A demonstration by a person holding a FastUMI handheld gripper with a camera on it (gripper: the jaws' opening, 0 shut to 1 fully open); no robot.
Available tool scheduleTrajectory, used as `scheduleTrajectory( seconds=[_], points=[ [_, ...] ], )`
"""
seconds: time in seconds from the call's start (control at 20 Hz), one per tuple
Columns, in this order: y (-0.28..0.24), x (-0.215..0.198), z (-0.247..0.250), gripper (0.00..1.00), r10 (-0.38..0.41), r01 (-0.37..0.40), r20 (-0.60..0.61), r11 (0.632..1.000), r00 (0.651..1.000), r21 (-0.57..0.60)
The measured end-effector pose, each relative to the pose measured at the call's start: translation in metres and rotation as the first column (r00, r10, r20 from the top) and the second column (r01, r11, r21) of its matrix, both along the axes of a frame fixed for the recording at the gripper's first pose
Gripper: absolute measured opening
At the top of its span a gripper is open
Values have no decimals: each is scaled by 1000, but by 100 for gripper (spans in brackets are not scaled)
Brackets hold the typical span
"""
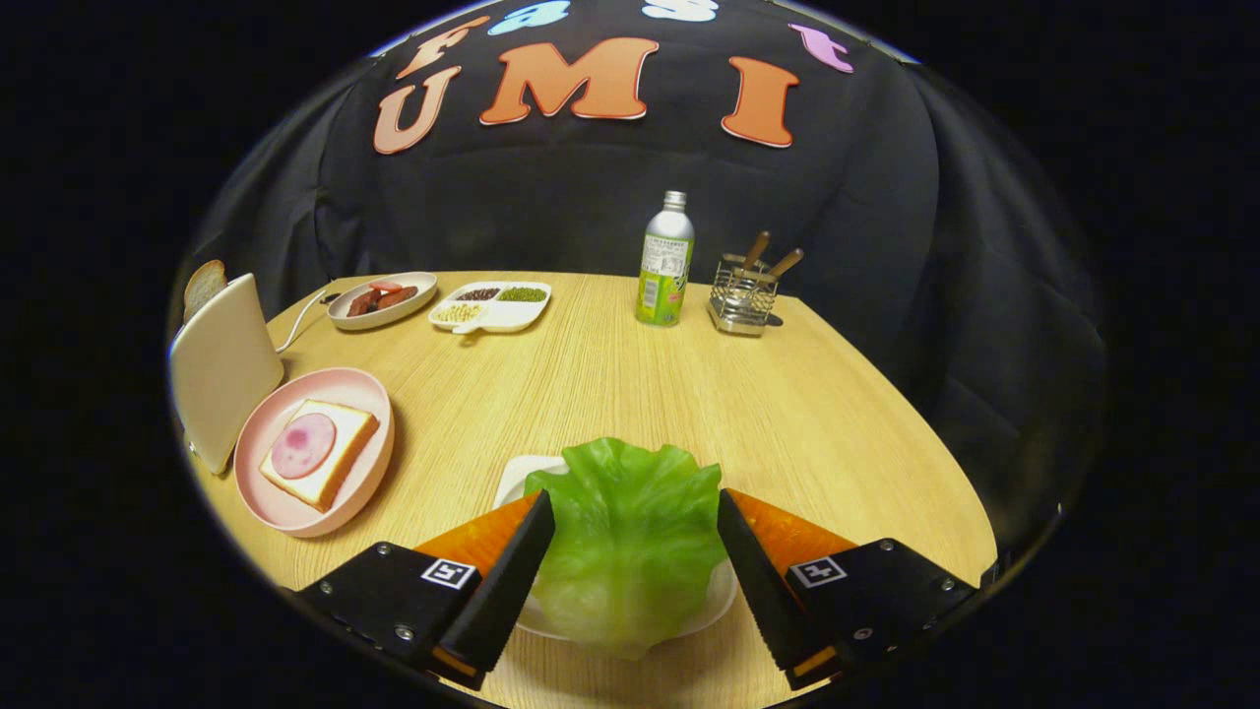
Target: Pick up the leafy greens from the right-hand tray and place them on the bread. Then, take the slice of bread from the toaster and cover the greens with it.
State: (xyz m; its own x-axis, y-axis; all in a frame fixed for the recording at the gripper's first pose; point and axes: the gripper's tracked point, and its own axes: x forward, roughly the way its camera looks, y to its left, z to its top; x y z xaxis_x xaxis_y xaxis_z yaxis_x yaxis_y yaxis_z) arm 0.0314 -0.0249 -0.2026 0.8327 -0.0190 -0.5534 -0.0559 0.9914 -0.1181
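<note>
Lettuce (630, 532) sits between my fingers (635, 522), which stand apart on either side of the leaf, not yet pressing it as far as I can judge. It lies on its white tray (514, 479), so nothing is done: the bread (320, 451) with ham waits on the pink plate (295, 512), well apart. The toaster (221, 369) slice (204, 286) barely peeks out.
</note>
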Motion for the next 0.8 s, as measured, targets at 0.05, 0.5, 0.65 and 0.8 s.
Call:
scheduleTrajectory(
  seconds=[0.05, 0.5, 0.65, 0.8],
  points=[
    [1, 0, -4, 100, 2, -2, -15, 1000, 1000, 0],
    [17, -4, -22, 69, 33, -27, -86, 998, 996, 60],
    [20, -4, -23, 50, 38, -30, -89, 996, 995, 87],
    [18, -2, -22, 24, 37, -31, -78, 996, 996, 88]
  ],
)
